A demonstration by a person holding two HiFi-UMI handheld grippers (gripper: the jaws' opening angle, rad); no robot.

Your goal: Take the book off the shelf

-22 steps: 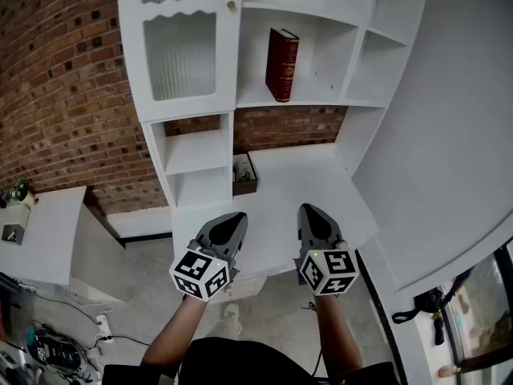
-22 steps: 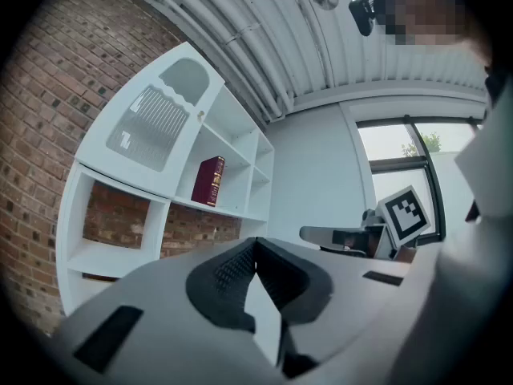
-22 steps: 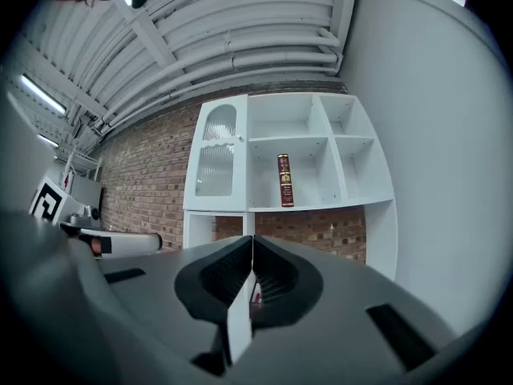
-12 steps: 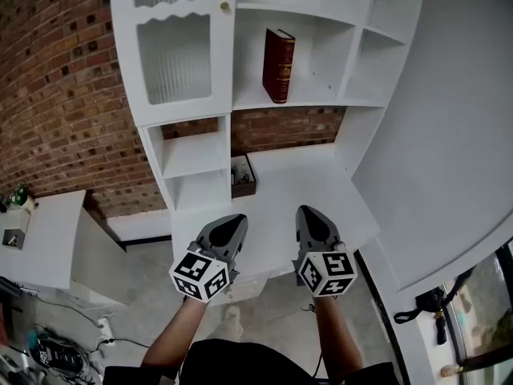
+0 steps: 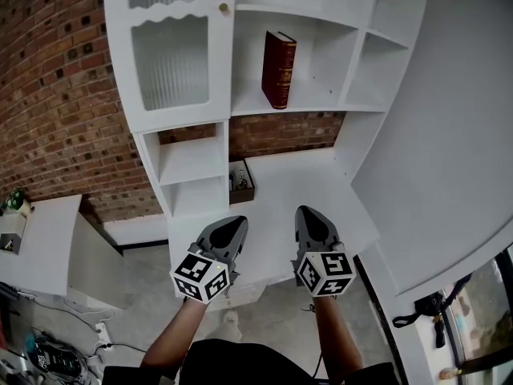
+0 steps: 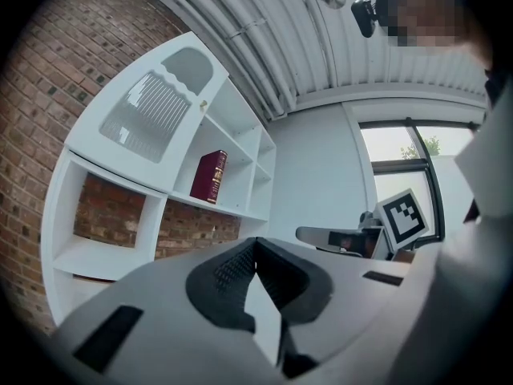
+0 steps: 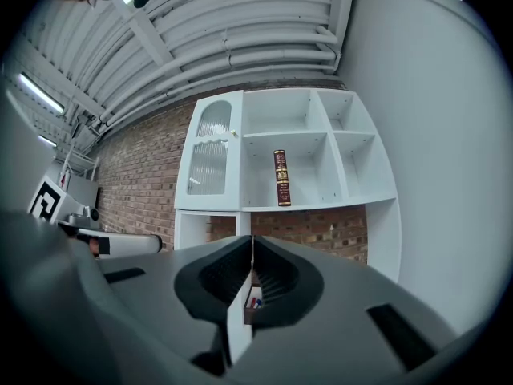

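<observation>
A dark red book [image 5: 278, 69] with gold print stands upright, alone, in the middle compartment of the white shelf unit [image 5: 337, 103]. It also shows as the book [image 6: 209, 176] in the left gripper view and the book [image 7: 280, 178] in the right gripper view. My left gripper [image 5: 231, 224] and right gripper [image 5: 309, 215] hover side by side over the front edge of the white desk [image 5: 304, 179], well short of the book. Both are shut with nothing between the jaws, as seen at the left gripper [image 6: 255, 244] and the right gripper [image 7: 251, 239].
A cabinet door with ribbed glass [image 5: 172, 58] closes the compartment left of the book. A small dark box [image 5: 240, 180] with small items sits on the desk by the lower cubbies. Brick wall stands behind, a plain white wall [image 5: 449, 135] at right, a low white table [image 5: 40, 243] at left.
The head view has drifted slightly, so the shelf unit sits a touch further left. Both grippers hold their places and stay shut.
</observation>
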